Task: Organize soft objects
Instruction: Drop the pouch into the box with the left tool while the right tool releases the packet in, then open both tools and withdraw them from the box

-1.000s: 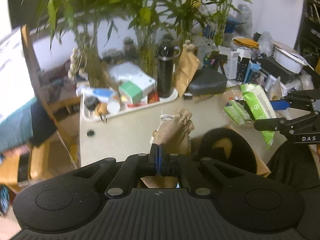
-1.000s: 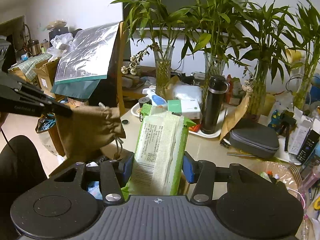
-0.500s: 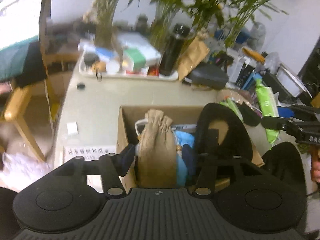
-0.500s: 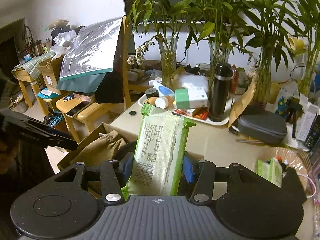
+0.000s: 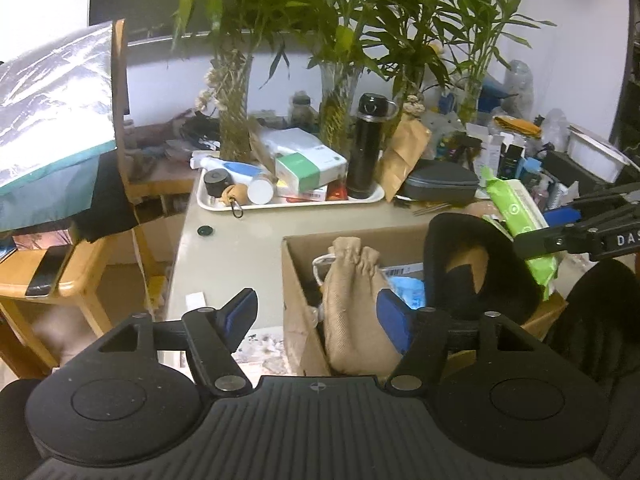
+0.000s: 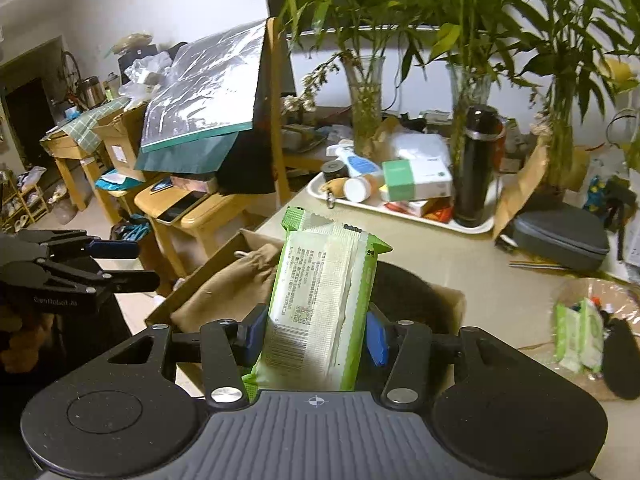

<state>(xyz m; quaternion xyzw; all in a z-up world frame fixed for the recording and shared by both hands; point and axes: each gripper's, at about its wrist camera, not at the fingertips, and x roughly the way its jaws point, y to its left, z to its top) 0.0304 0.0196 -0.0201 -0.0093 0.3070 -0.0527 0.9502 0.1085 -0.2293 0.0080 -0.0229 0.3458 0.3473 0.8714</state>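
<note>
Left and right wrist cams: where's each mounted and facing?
Left wrist: on the left gripper, open, facing the burlap pouch in the cardboard box; right gripper at right edge.
Right wrist: on the right gripper, shut on the wipes pack; left gripper at left edge.
Shared: box, pouch, black flask, tray.

1. We see a coarse, matt burlap pouch [image 5: 352, 304] in a plain cardboard box [image 5: 296, 280].
2. We note a glossy green plastic wipes pack [image 6: 320, 304].
3. Our gripper bodies look like matt black ribbed plastic.
4. We see a smooth beige worktop [image 5: 240, 240] and a glossy black flask [image 5: 366, 148].
</note>
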